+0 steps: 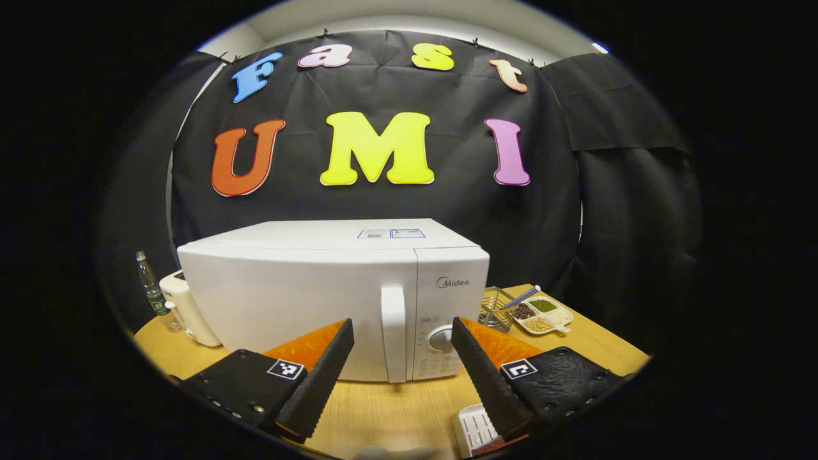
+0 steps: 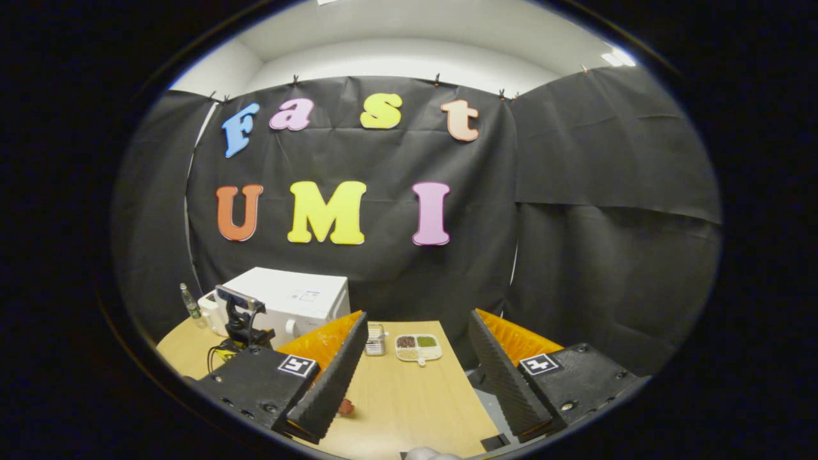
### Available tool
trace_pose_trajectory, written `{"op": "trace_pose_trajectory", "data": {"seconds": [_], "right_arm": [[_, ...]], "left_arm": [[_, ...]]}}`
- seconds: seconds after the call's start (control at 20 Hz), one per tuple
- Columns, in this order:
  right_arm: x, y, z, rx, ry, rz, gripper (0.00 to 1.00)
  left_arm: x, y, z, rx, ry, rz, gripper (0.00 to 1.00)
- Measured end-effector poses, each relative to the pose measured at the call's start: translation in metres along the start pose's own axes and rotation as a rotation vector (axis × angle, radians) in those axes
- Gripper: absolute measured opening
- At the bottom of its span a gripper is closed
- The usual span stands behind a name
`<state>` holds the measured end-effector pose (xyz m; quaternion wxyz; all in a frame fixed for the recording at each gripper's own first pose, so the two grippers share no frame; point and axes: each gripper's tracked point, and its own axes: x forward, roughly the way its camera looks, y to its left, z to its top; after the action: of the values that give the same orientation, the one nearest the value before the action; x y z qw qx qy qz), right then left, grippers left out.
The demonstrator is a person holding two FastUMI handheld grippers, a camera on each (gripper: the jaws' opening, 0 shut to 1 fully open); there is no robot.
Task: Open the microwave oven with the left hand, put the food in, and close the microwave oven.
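1. the white microwave oven (image 1: 332, 300) stood on the wooden table (image 1: 396, 409) with its door shut, its upright handle (image 1: 393, 332) just left of the control panel and the round dial (image 1: 441, 338).
2. the left gripper (image 1: 402, 370) was held in front of that door, jaws released and wide apart with nothing between them, and the handle sat in the gap between the fingers but farther off, not touched.
3. the right gripper (image 2: 415, 377) was well off to the side over bare table, jaws also spread and empty.
4. in the right gripper view a small reddish thing (image 2: 346, 406) lay on the table just by that gripper's left finger; it may have been the food, but it was too small and half hidden for me to tell.
5. behind, to the right of the oven, sat a wire basket (image 1: 497, 310) and a divided tray of beans (image 1: 543, 315); to the left, a plastic bottle (image 1: 151, 284) and a small white appliance (image 1: 188, 308).
6. i judged the task to be at its very start: the opening step, with the door not yet pulled.
7. the next move seemed to call for the left gripper to go forward, centre on the handle, close both fingers on it and swing the door outward on its left hinge, keeping the right gripper out of its path.
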<state>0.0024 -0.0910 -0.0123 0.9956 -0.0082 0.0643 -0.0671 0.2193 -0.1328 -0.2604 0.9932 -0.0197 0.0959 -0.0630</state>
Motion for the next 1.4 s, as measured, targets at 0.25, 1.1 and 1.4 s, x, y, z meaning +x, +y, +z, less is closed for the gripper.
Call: {"op": "trace_pose_trajectory", "data": {"seconds": [0.25,1.1,1.4], "right_arm": [[0.002,-0.009,-0.017,-0.012,0.041,-0.032,0.92],[-0.006,-0.001,-0.015,-0.008,0.040,-0.025,0.92],[-0.010,0.010,-0.019,-0.001,0.044,0.000,0.92]], "left_arm": [[0.029,0.003,-0.014,0.002,0.026,0.017,0.96],[0.034,0.008,-0.028,-0.025,0.078,-0.004,0.10],[0.008,0.009,-0.034,-0.012,0.092,-0.024,0.09]]}}
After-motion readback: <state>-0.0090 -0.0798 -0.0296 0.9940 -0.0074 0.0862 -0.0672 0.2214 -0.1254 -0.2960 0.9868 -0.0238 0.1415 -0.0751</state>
